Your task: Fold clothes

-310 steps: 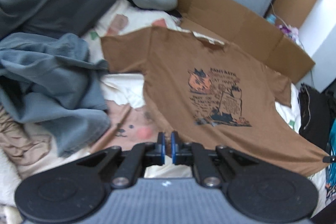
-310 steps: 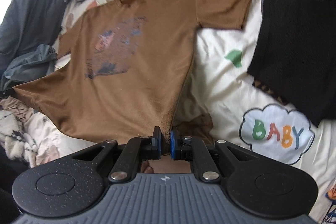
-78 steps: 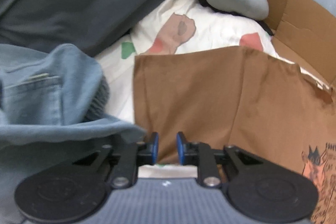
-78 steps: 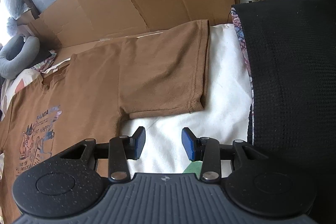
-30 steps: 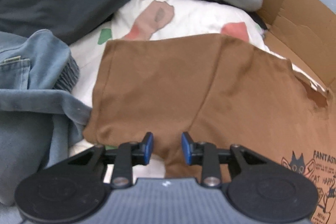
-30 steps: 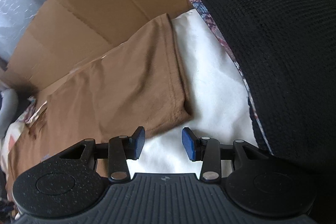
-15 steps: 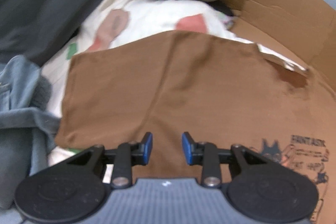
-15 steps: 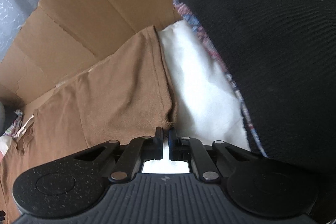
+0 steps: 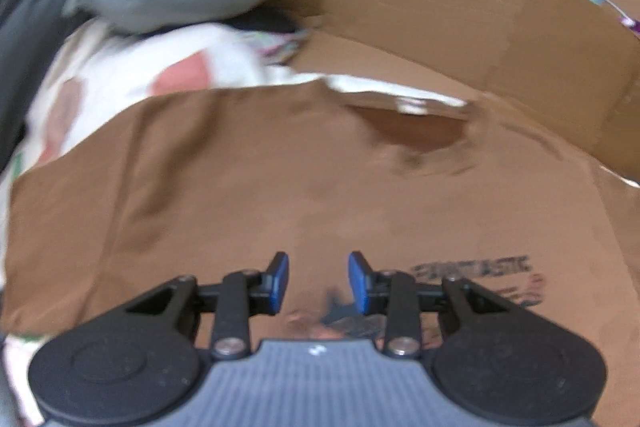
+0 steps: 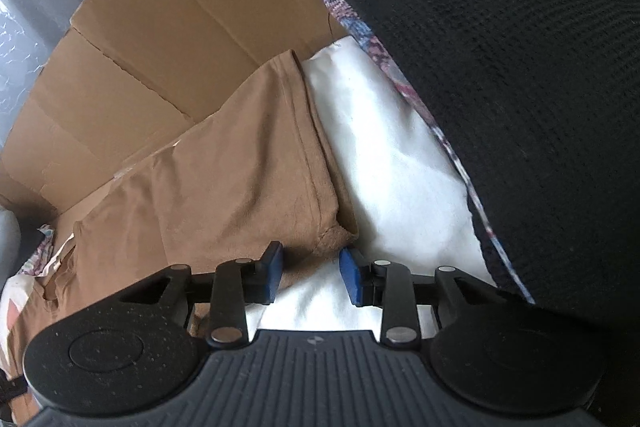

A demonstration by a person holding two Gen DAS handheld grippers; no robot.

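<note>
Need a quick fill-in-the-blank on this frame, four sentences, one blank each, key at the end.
1. The T-shirt being folded is ___ in colour.
2. The sleeve hem lies on a ___ sheet.
3. Behind the T-shirt stands flattened ___.
4. To the right of the right tool lies a knitted textile coloured ___.

Missing words: brown; white; cardboard; black

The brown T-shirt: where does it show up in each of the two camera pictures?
Left wrist view: the brown T-shirt fills the middle, neckline at upper right, print at lower right.
Right wrist view: only one sleeve and shoulder, centre-left, its hem corner between the opening jaws.
Shared landmark: the flattened cardboard lies behind the shirt in both.
</note>
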